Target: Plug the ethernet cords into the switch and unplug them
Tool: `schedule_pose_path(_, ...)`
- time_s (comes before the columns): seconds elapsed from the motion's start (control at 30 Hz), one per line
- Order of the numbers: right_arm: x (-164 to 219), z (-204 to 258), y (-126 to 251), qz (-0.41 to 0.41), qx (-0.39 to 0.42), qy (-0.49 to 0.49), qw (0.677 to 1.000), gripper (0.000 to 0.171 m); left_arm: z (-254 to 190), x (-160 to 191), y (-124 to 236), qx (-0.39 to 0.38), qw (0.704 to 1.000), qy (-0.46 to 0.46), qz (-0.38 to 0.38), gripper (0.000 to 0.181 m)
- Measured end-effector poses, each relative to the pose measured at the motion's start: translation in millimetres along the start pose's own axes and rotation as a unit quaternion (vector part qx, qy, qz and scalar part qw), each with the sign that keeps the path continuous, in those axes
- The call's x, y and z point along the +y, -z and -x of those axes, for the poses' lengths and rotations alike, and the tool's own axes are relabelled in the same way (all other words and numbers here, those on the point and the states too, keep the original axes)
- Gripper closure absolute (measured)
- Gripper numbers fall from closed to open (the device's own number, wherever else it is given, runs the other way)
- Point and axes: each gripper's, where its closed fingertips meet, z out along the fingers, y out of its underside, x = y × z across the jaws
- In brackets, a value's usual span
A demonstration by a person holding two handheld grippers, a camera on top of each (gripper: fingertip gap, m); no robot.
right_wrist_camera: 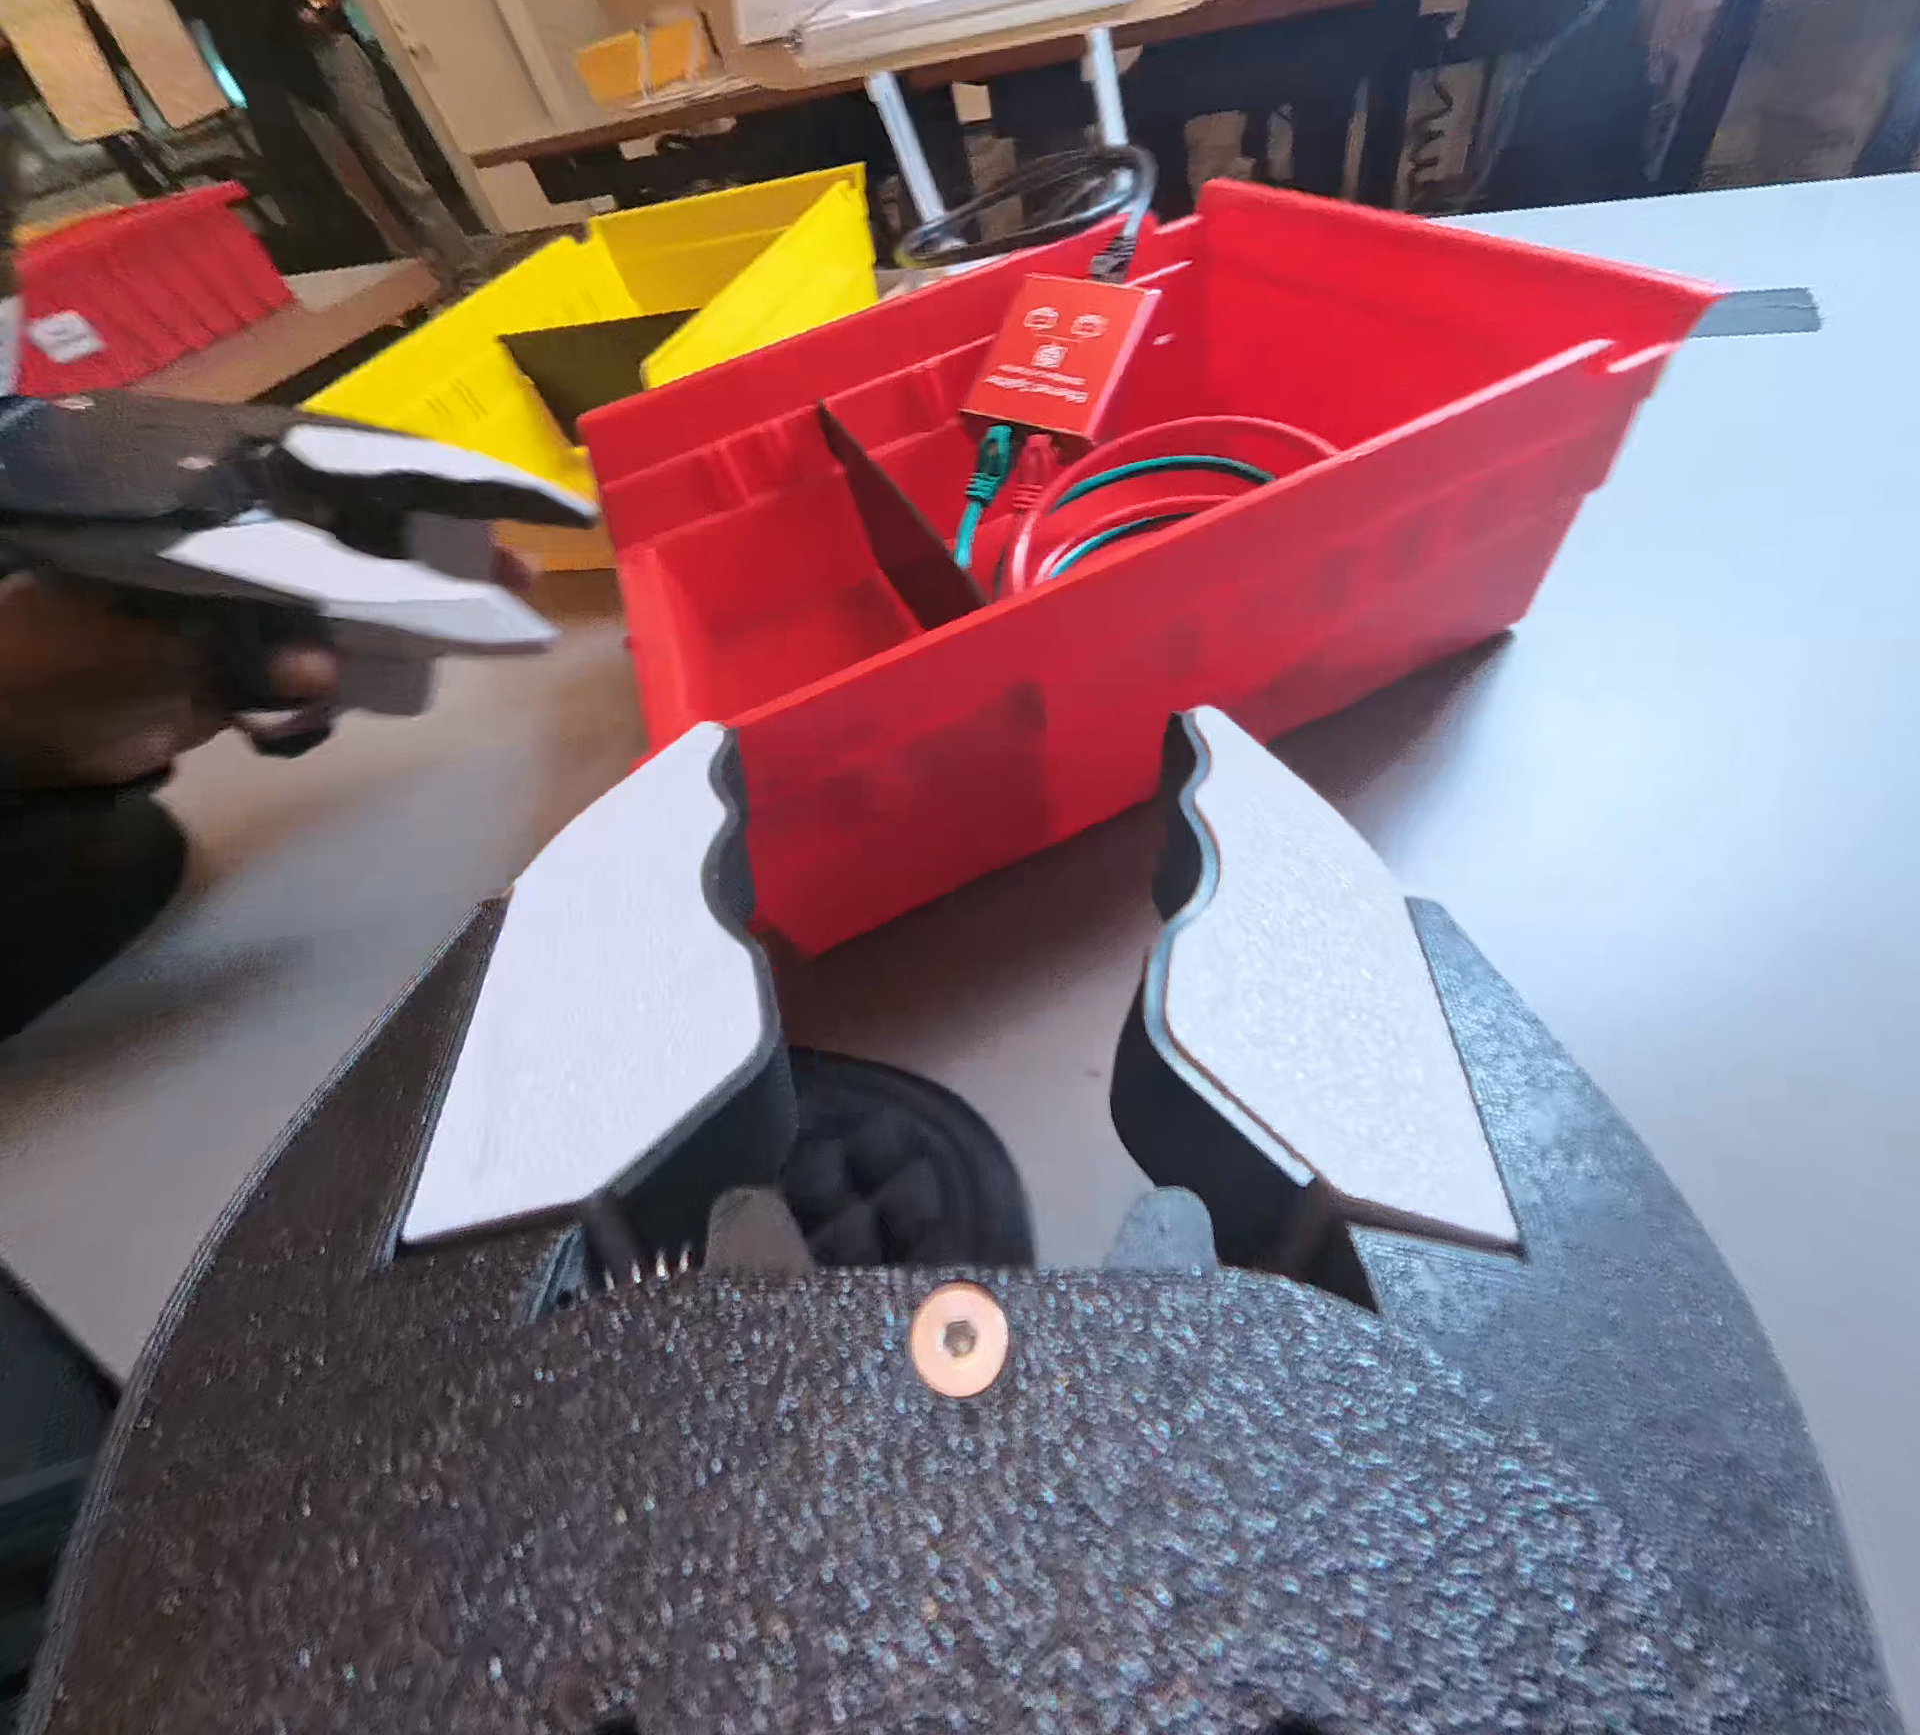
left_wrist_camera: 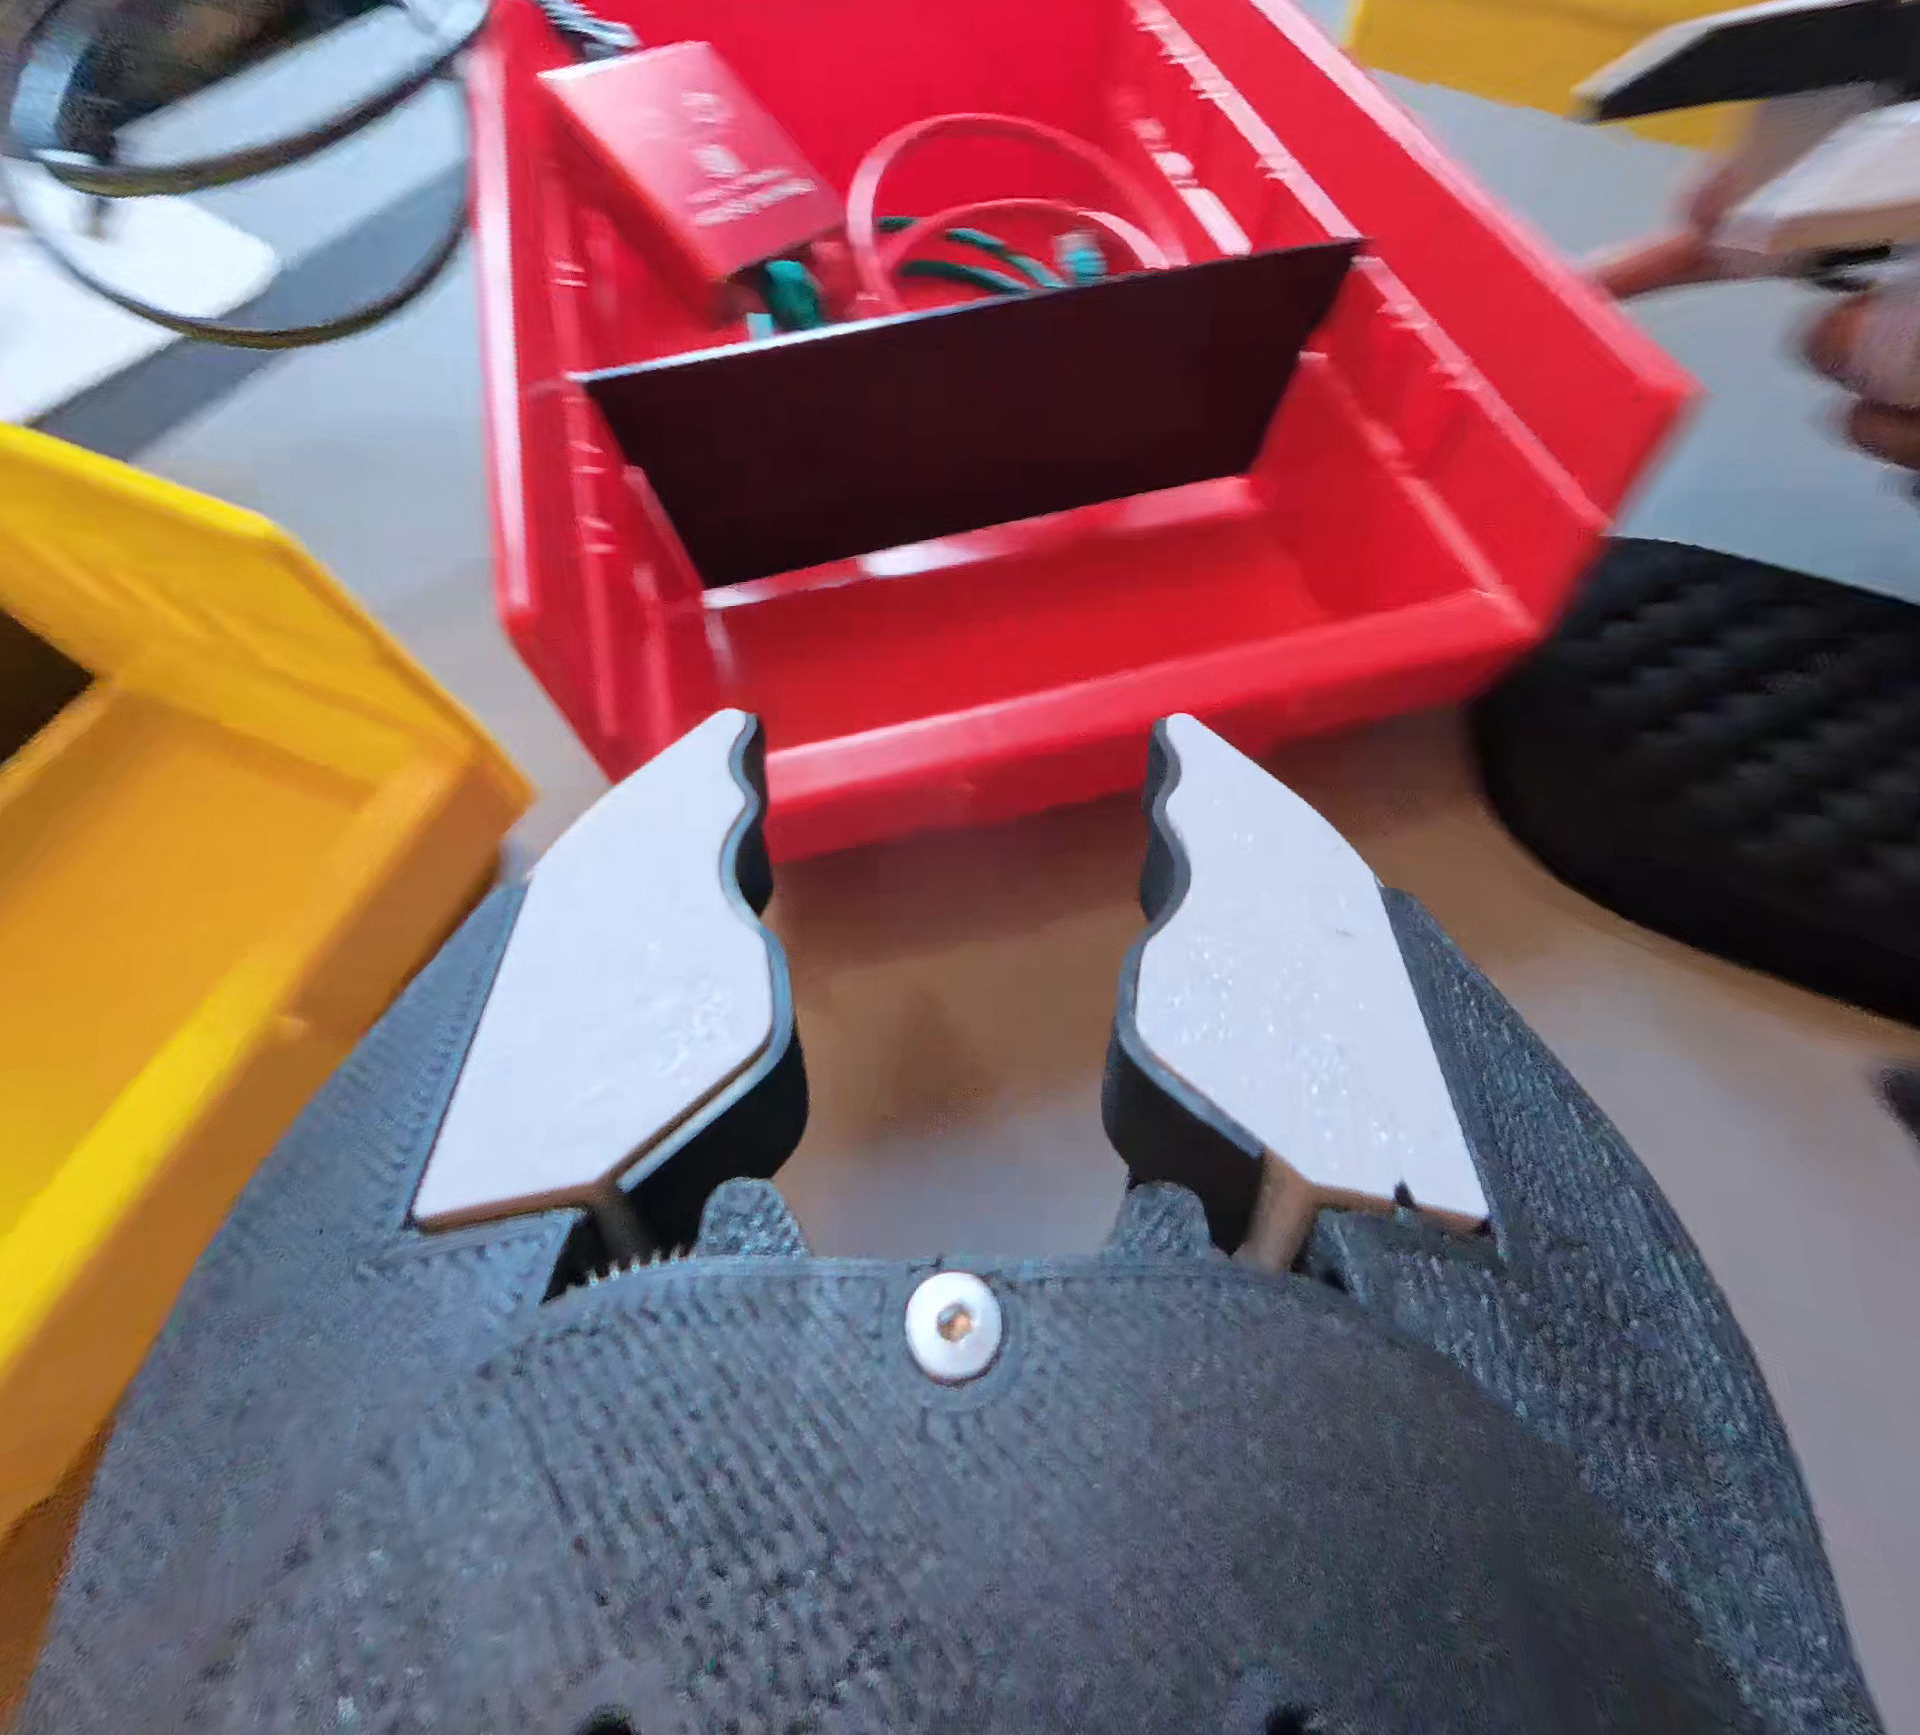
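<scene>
Grey table (right_wrist_camera: 1714, 646) carries the red bin (left_wrist_camera: 1039, 698) — both grippers, left (left_wrist_camera: 956, 786) and right (right_wrist_camera: 956, 781), hover outside it, jaws released, empty.

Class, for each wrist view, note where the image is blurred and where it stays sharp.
Left wrist view: the hand-held gripper is sharp, the red bin and right edge smear. Right wrist view: the red bin is soft, the shelving behind blurrier.

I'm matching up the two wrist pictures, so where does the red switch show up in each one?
Left wrist view: the red switch lies upper left of centre, in the red bin's far compartment.
Right wrist view: the switch sits above centre, in the same compartment.
Shared landmark: the black divider across the bin.
</scene>
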Motion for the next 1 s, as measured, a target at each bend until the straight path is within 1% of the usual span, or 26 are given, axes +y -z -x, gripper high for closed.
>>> schedule_pose_path(0.07,9,26,-5,0.014,-0.013,0.016,1.000,0.090,14,-6,-1,-0.039,0.999,-0.012,0.000,0.116)
schedule_pose_path(0.13,21,44,-17,0.037,0.021,0.085,0.995,0.081,29,-16,9,-0.072,0.997,-0.008,-0.020,0.121)
schedule_pose_path(0.17,22,51,-24,0.040,0.041,0.123,0.991,0.079,35,-19,14,-0.075,0.997,0.001,-0.031,0.122)
schedule_pose_path(0.23,19,63,-39,0.042,0.058,0.153,0.986,0.073,43,-19,22,-0.070,0.996,0.034,-0.047,0.121)
schedule_pose_path(0.3,15,53,-45,0.055,0.110,0.197,0.973,0.076,47,-14,27,-0.067,0.995,0.050,-0.057,0.121)
schedule_pose_path(0.37,18,33,-44,0.080,0.158,0.220,0.959,0.078,49,-9,29,-0.069,0.995,0.050,-0.059,0.120)
schedule_pose_path(0.4,19,26,-41,0.082,0.161,0.218,0.959,0.078,49,-7,29,-0.068,0.995,0.049,-0.058,0.120)
schedule_pose_path(0.43,19,18,-36,0.081,0.166,0.206,0.961,0.085,49,-7,29,-0.066,0.995,0.048,-0.058,0.119)
schedule_pose_path(0.5,17,-9,-21,0.085,0.212,0.212,0.950,0.097,47,-8,29,-0.065,0.995,0.045,-0.061,0.119)
schedule_pose_path(0.53,16,-20,-15,0.087,0.220,0.215,0.947,0.102,44,-9,28,-0.063,0.995,0.043,-0.063,0.119)
schedule_pose_path(0.57,19,-24,-13,0.090,0.203,0.199,0.955,0.102,40,-10,25,-0.057,0.995,0.044,-0.065,0.120)
schedule_pose_path(0.63,21,-29,-19,0.089,0.148,0.146,0.974,0.100,21,-10,10,-0.014,0.996,0.063,-0.055,0.120)
schedule_pose_path(0.7,23,-43,-28,0.105,0.128,0.118,0.979,0.095,-2,-8,-8,0.025,0.997,0.067,-0.028,0.115)
schedule_pose_path(0.8,14,-60,-36,0.097,0.132,0.092,0.982,0.101,-19,-13,-30,0.020,0.999,0.049,-0.015,0.114)
schedule_pose_path(0.83,14,-65,-37,0.096,0.140,0.091,0.981,0.107,-22,-13,-39,0.017,0.998,0.054,-0.007,0.115)
schedule_pose_path(0.87,13,-70,-37,0.093,0.153,0.094,0.979,0.118,-24,-10,-49,0.013,0.998,0.061,0.005,0.118)
schedule_pose_path(0.93,10,-82,-33,0.081,0.191,0.108,0.972,0.146,-30,-7,-68,0.008,0.998,0.064,0.022,0.124)
schedule_pose_path(0.97,7,-85,-30,0.070,0.205,0.115,0.969,0.154,-25,-9,-74,-0.016,0.998,0.055,0.021,0.126)
schedule_pose_path(1.0,5,-86,-28,0.063,0.218,0.118,0.967,0.154,-20,-13,-78,-0.028,0.998,0.057,0.018,0.131)
